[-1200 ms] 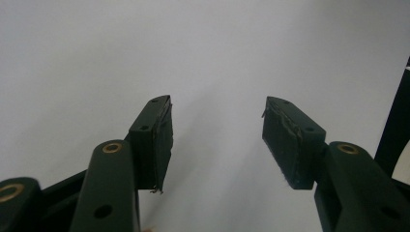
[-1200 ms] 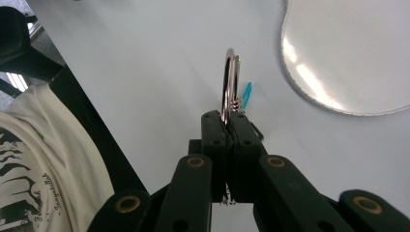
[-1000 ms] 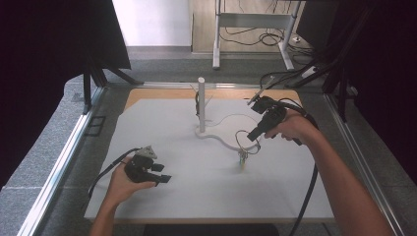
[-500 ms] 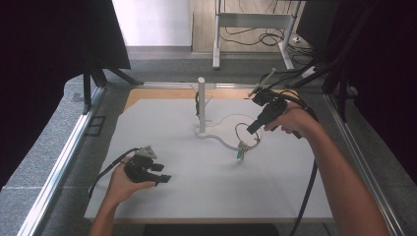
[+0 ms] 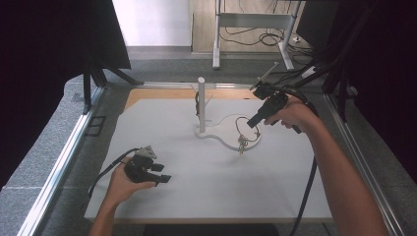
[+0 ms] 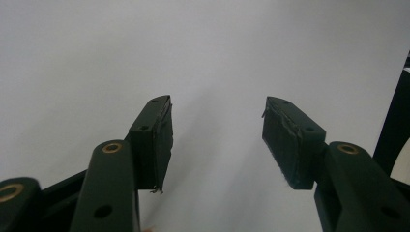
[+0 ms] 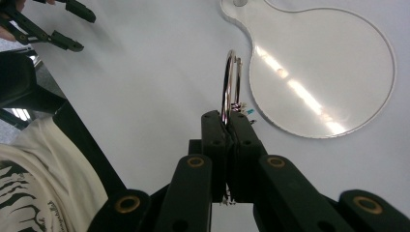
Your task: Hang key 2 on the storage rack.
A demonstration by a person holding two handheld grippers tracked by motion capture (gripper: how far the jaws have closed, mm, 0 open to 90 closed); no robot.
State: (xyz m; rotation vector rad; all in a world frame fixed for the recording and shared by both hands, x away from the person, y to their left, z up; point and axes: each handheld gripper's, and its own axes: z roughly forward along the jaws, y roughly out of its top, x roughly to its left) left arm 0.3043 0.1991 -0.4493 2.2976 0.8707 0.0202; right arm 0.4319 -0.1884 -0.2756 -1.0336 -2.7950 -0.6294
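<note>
High view: thin metal ring [image 5: 241, 129] with small charms hanging below is being held up by right gripper [image 5: 251, 123] above round clear acrylic base [image 5: 231, 132] of white upright post stand [image 5: 201, 105]. Left gripper [image 5: 164, 173] is being rested low on white table board [image 5: 162, 206], well apart.

Left gripper view: black jaws are being held wide apart, nothing between, white board beyond.

Right gripper view: jaws are being pressed closed on ring [image 7: 228, 87], ring standing upright beside clear base [image 7: 338, 72].

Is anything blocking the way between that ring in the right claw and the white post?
Nothing visible does. The right claw holds the ring above the stand's flat base; open space lies toward the white post.
</note>
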